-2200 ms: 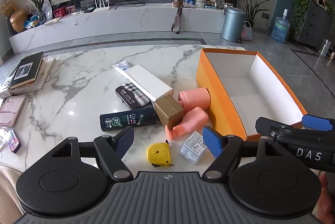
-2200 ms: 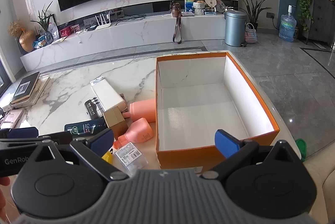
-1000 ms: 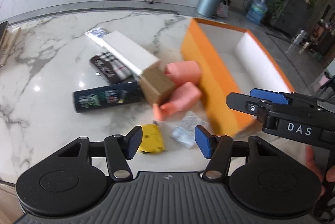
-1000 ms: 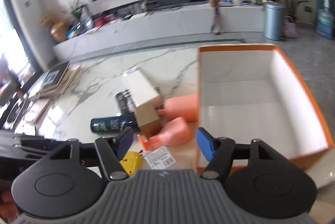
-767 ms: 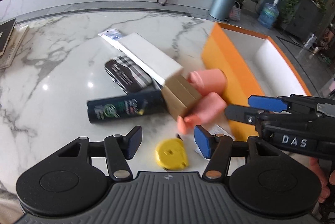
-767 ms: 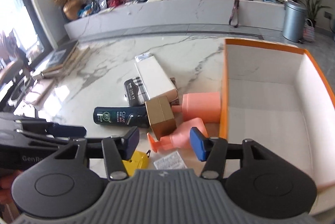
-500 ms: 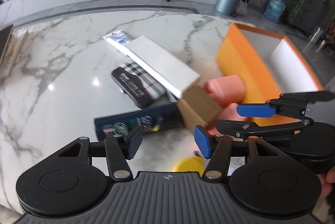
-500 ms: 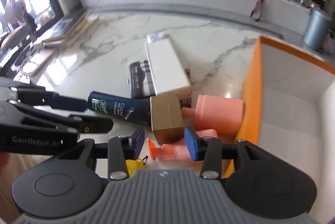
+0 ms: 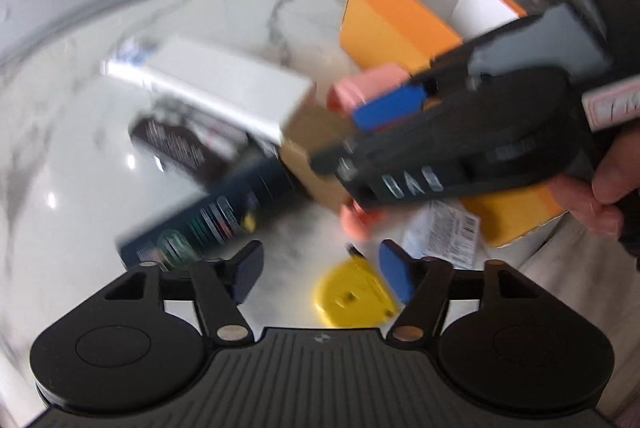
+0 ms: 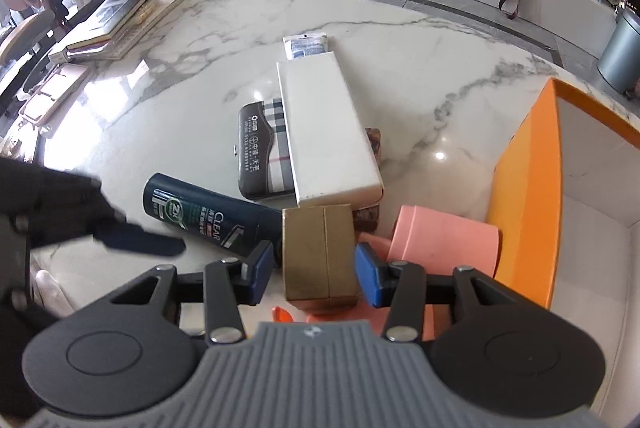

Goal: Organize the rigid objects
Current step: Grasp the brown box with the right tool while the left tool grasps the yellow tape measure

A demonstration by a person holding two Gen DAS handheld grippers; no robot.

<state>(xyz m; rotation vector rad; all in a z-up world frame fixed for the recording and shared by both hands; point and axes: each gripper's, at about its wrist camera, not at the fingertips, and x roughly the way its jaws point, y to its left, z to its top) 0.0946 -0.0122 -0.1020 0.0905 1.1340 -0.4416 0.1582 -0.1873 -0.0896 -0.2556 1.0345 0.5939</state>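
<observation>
On the marble table lies a pile: a gold box (image 10: pixel 320 252), a dark shampoo bottle (image 10: pixel 208 216), a long white box (image 10: pixel 324 132), a plaid case (image 10: pixel 260 148) and pink bottles (image 10: pixel 444 244). An orange box (image 10: pixel 528 196) stands open at the right. My right gripper (image 10: pixel 314 270) straddles the gold box, jaws opening, with a gap at the left pad. In the blurred left wrist view my left gripper (image 9: pixel 320 272) is opening with nothing between its fingers, just above the yellow tape measure (image 9: pixel 352 294). The right gripper (image 9: pixel 360 140) shows over the gold box (image 9: pixel 316 164).
A labelled clear packet (image 9: pixel 440 232) lies beside the orange box (image 9: pixel 392 24). Books (image 10: pixel 120 16) and a pink tray (image 10: pixel 52 92) sit at the table's left edge. A grey bin (image 10: pixel 624 48) stands on the floor beyond. A hand (image 9: pixel 600 196) holds the right tool.
Both grippers dropped toward the pile. The right one slid left from the orange box and now has the gold box between its fingers. The left jaws widened and its view blurred.
</observation>
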